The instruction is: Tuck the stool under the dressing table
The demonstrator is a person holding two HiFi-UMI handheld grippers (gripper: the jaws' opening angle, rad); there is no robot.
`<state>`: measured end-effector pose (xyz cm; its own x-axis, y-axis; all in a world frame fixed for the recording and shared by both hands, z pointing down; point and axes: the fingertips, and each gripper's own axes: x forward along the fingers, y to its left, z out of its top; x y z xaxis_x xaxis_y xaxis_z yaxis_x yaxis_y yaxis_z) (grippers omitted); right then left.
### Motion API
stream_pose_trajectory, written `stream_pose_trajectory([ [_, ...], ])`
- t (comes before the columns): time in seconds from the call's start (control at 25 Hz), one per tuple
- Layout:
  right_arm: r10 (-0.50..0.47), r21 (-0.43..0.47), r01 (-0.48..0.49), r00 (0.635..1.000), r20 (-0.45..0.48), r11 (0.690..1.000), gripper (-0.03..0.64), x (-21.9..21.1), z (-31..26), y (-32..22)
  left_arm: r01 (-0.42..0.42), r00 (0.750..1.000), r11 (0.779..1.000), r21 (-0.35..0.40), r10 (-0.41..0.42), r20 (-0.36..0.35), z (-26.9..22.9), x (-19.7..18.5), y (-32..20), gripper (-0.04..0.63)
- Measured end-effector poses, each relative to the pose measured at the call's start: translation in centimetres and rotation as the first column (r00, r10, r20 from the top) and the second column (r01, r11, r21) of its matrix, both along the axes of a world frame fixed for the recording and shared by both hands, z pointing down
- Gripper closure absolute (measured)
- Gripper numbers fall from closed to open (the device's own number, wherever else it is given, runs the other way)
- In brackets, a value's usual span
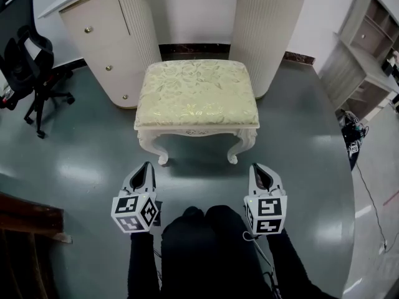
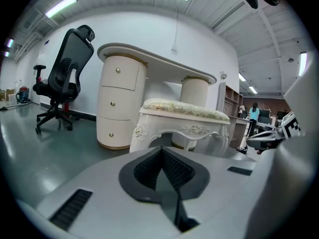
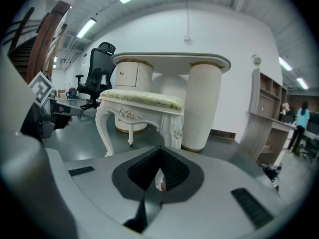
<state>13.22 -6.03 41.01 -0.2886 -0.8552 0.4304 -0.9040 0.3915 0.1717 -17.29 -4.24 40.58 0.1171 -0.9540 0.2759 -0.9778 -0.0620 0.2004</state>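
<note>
**Approach: cream carved-leg stool [image 1: 196, 92] with a pale brocade cushion, not yet tucked in**

Beyond the stool stands the white dressing table [image 1: 103, 42] on two rounded pedestals, with the open knee gap between them squarely in line with the seat. I read that as deliberate: the stool faces the gap, so a straight push should carry it in. Its far edge sits about at the mouth of the gap, but most of it stands out on my side.

On the near side of the stool I hold the left gripper [image 1: 148, 167] and the right gripper [image 1: 259, 168], one opposite each front leg. Both are clear of it, with jaws together and nothing between them. That suits pushing rather than gripping.

The grey-green floor [image 1: 81, 161] under the stool is glossy and looks smooth, so I expect the legs to slide. A pale wooden shelf unit [image 1: 365, 48] stands well right of the stool, and a black office chair [image 1: 25, 55] well left.
</note>
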Motion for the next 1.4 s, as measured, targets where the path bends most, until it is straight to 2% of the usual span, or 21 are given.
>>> stream_pose_trajectory([
  [0.2, 0.013, -0.007, -0.012, 0.999, 0.042, 1.0, 0.612, -0.2, 1.0, -2.0, 0.003, 1.0, 1.0, -0.018, -0.003, -0.016, 1.5, -0.8, -2.7, 0.588],
  [0.48, 0.072, 0.037, -0.071, 0.997, -0.022, 0.997, 0.612, -0.1, 1.6, -4.5, -0.006, 0.999, 0.998, -0.054, 0.008, 0.033, 3.1, -1.2, -5.4, 0.588],
  [0.8, 0.082, 0.087, -0.077, 0.995, -0.053, 0.993, 0.612, -1.4, 1.6, -6.4, 0.003, 0.999, 0.998, -0.055, -0.001, 0.035, 4.1, -2.0, -6.8, 0.588],
  [1.28, 0.122, 0.043, -0.12, 0.991, -0.056, 0.992, 0.612, -1.1, 4.0, -8.1, -0.004, 1.0, 0.999, -0.048, 0.005, 0.017, 4.5, -2.4, -7.3, 0.588],
  [1.4, 0.132, 0.058, -0.127, 0.989, -0.074, 0.99, 0.612, -1.3, 3.9, -8.4, 0.001, 1.0, 0.999, -0.046, -0.001, 0.011, 4.6, -2.5, -7.3, 0.588],
])
